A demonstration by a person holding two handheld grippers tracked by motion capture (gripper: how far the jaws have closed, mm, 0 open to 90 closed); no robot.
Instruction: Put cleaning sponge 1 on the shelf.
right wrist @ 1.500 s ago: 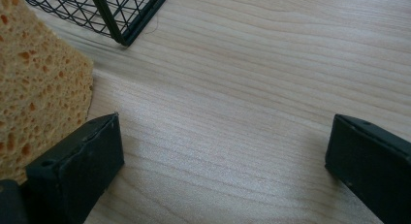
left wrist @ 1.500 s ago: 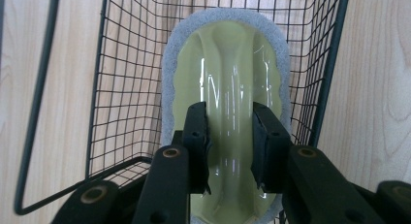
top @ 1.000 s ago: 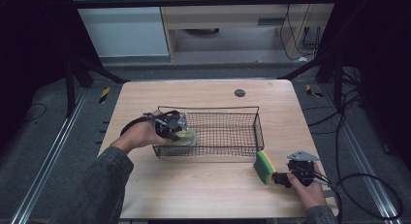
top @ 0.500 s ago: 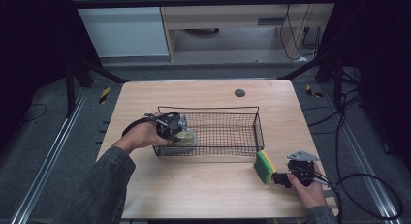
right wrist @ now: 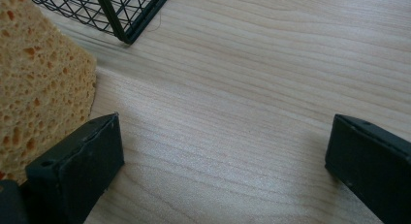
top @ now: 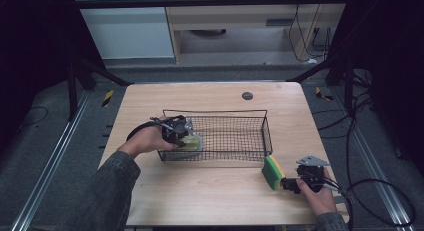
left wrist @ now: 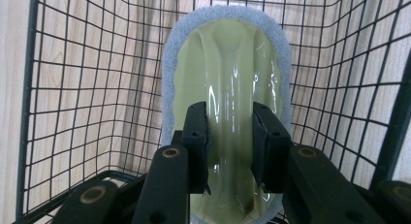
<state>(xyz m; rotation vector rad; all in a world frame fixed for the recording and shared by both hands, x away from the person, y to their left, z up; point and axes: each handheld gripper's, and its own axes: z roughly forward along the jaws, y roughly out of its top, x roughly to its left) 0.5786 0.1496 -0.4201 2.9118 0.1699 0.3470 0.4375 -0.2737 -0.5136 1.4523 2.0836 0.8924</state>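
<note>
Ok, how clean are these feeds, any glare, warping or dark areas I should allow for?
Left gripper view: the black wire basket bows from lens distortion, and bright glare streaks the glossy pale-green scrubber with the grey felt rim. Right gripper view: evenly lit and sharp on the light wooden table and the yellow porous sponge. High view: table lit, surroundings nearly black.

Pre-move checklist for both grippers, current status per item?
1. Left gripper shut on scrubber: ok, jaws pinch its green ridge.
2. Scrubber inside basket: ok, at the left end.
3. Scrubber resting on basket floor: cannot tell.
4. Right gripper open: ok, jaws wide apart.
5. Sponge between right jaws: not ok, it sits outside one jaw.
6. Sponge clear of basket: ok, on table off its corner.
</note>
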